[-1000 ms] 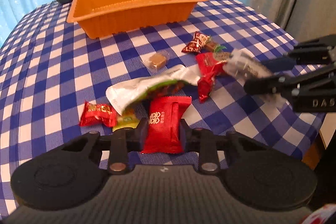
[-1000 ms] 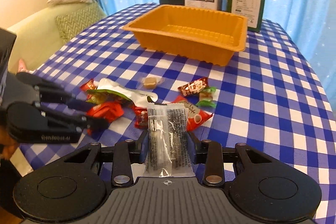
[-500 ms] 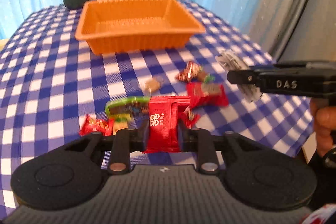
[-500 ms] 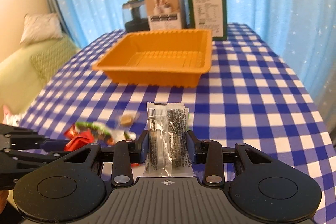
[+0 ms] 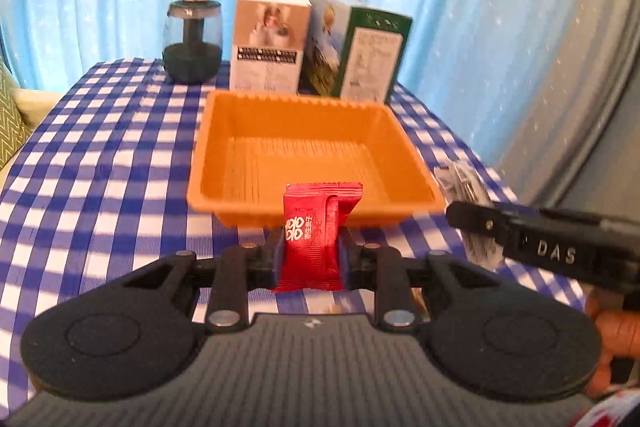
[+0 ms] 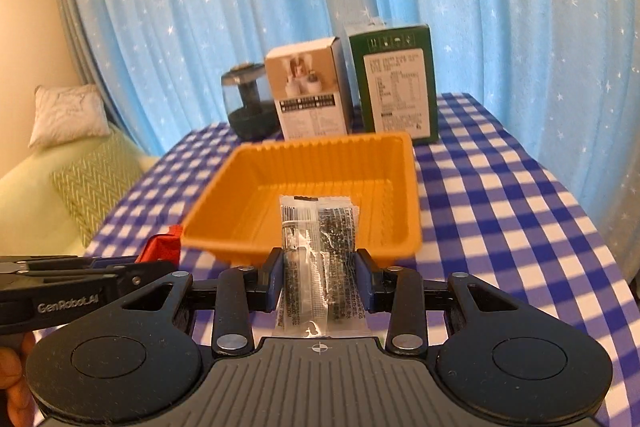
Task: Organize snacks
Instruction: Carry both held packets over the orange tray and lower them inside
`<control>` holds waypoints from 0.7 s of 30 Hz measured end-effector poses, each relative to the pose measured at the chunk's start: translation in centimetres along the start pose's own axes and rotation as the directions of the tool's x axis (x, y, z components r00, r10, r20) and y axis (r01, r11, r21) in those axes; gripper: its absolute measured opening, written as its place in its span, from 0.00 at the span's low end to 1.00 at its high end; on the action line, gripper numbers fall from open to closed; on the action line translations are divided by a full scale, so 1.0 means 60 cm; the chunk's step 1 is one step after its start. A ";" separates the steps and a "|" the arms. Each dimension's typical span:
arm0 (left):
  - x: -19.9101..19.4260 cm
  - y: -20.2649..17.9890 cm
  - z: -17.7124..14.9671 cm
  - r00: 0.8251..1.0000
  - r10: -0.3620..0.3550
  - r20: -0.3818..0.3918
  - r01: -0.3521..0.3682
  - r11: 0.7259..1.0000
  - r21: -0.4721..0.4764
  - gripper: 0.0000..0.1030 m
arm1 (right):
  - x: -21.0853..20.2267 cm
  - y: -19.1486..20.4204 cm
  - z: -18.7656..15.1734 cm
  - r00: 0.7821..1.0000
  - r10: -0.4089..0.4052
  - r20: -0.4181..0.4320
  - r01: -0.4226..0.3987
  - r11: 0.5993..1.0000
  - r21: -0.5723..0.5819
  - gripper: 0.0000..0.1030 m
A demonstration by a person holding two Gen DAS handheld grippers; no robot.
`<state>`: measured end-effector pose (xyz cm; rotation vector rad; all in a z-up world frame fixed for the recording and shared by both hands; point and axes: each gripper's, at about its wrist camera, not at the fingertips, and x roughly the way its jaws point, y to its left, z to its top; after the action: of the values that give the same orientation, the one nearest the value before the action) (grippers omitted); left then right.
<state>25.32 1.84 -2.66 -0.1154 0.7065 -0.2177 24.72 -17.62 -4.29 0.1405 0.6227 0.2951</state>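
Red pack (image 5: 316, 231) is pinched upright in the left gripper (image 5: 311, 254), held in the air just short of the tray (image 5: 240, 131)'s near wall. Clear pack (image 6: 320, 259) w/ dark bits is clamped the same way in the right gripper (image 6: 321, 277), also in front of the tray's near rim. Tray looks empty and sits mid-table on the check cloth (image 6: 500, 187), w/ boxes (image 6: 390, 83) and a jar (image 5: 193, 41) behind it.

Step in hand, I'd say: carry both packs over the tray and drop them.

- Clear the near wall first; don't clip the rim, tray looks light and may slide.
- Grippers are close side by side, so go one at a time or aim for separate halves.
- Let go low over the floor so packs land flat, not bounce out.
- Red pack is puffy and could slip, so keep the squeeze on till it's over the tray.
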 end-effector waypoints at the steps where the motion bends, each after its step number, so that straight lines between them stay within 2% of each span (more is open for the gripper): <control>1: 0.005 0.002 0.008 1.000 0.006 0.005 -0.006 1.000 -0.001 0.23 | 0.007 0.001 0.007 1.000 -0.002 0.002 0.002 1.000 0.001 0.36; 10: 0.070 0.024 0.061 0.999 0.029 0.022 -0.029 0.999 -0.019 0.23 | 0.089 -0.015 0.059 1.000 -0.007 -0.003 0.007 0.998 0.058 0.36; 21: 0.144 0.042 0.085 1.000 0.031 -0.004 -0.031 0.999 -0.014 0.23 | 0.177 -0.043 0.085 0.999 -0.016 -0.035 0.020 0.993 0.115 0.36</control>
<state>35.42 2.41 -4.71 -0.1174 0.7135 -0.1833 36.51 -16.97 -6.62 0.2407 0.6749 0.2448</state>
